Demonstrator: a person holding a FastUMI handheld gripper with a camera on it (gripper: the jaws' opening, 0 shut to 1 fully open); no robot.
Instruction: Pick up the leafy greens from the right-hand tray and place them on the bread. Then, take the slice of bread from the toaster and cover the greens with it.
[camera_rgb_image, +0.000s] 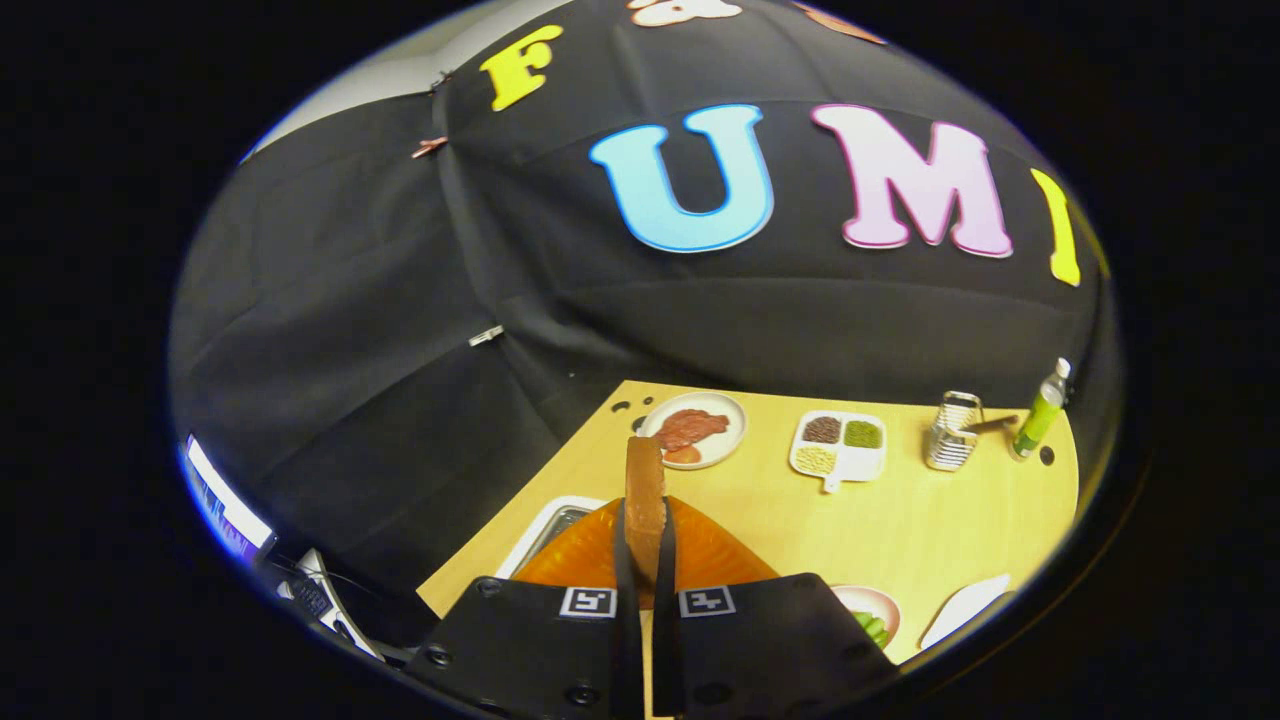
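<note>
Claw (645, 590) clamped with both fingers on a slice of bread (645, 500) standing upright on edge between them, raised over the orange toaster (700, 555) on the bench (900, 520), a plate of meat (694, 430) just beyond, greens (872, 628) in a dish beside the right finger.

No readable words or numbers stand on anything — the gripper (645, 575), its fingers clamped on the bread slice (644, 497), bears two square coded markers (587, 602), not text.
</note>
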